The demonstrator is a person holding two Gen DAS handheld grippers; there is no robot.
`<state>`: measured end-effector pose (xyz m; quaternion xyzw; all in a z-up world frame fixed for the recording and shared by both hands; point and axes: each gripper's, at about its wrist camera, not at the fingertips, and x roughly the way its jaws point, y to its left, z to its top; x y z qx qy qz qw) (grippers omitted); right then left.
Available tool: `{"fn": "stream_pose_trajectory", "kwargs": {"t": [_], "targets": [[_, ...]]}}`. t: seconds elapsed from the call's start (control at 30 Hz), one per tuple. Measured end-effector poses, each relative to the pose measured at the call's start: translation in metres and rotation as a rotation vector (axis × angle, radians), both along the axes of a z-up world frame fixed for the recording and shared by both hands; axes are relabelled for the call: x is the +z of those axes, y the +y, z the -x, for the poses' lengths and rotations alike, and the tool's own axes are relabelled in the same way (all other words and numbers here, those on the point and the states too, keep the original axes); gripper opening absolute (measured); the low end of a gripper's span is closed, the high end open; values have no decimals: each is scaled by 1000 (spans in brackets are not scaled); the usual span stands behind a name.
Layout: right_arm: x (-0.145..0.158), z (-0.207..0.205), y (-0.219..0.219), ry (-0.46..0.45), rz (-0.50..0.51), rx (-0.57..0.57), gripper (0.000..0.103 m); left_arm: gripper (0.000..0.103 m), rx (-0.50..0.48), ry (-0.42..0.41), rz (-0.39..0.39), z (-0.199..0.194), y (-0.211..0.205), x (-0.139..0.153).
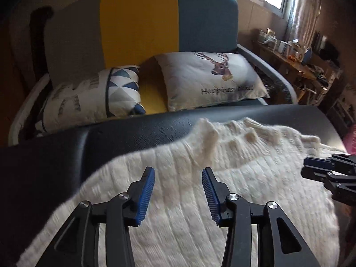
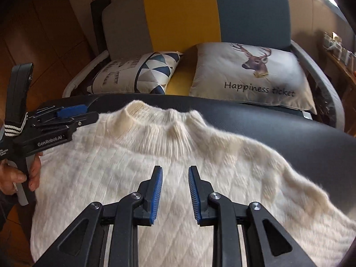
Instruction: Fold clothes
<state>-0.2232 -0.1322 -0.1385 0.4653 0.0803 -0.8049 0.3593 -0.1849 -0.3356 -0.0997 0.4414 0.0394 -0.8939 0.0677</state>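
Left gripper (image 1: 178, 174): blue-padded fingers spread wide apart, holding nothing, poised over the sweater's left part.

Right gripper (image 2: 175, 173): fingers parted by a narrower gap, empty, poised over the sweater's chest below the collar; contact with the knit cannot be told.

Sweater (image 2: 138, 178): cream-white, fuzzy cable knit with diamond pattern, ribbed collar (image 2: 155, 120) turned toward the sofa (image 2: 244, 17). Lies spread on a dark padded surface (image 2: 278, 124) just in front of the sofa. Deer cushion (image 2: 255, 75) and triangle-print cushion (image 2: 142, 75) sit beyond the collar.
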Motion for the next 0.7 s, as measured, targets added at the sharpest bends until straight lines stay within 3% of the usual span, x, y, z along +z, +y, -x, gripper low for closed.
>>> {"fn": "stream_pose_trajectory", "kwargs": {"t": [0.07, 0.3, 0.37, 0.47, 0.57, 0.7], "targets": [[-6, 13, -9, -9, -9, -4, 23, 45, -34, -10, 37, 20, -2, -5], [-23, 34, -20, 5, -66, -9, 23, 45, -254, -97, 47, 50, 13, -27], [-27, 38, -22, 18, -93, -18, 23, 44, -249, -122, 42, 55, 9, -31], [-30, 38, -22, 93, -167, -67, 21, 33, -209, -130, 7, 56, 0, -35], [-24, 48, -28, -9, -44, 7, 21, 15, -104, -101, -67, 50, -12, -35], [-16, 63, -35, -144, 119, 105, 23, 13, -5, -75, -153, 43, -20, -33]]}}
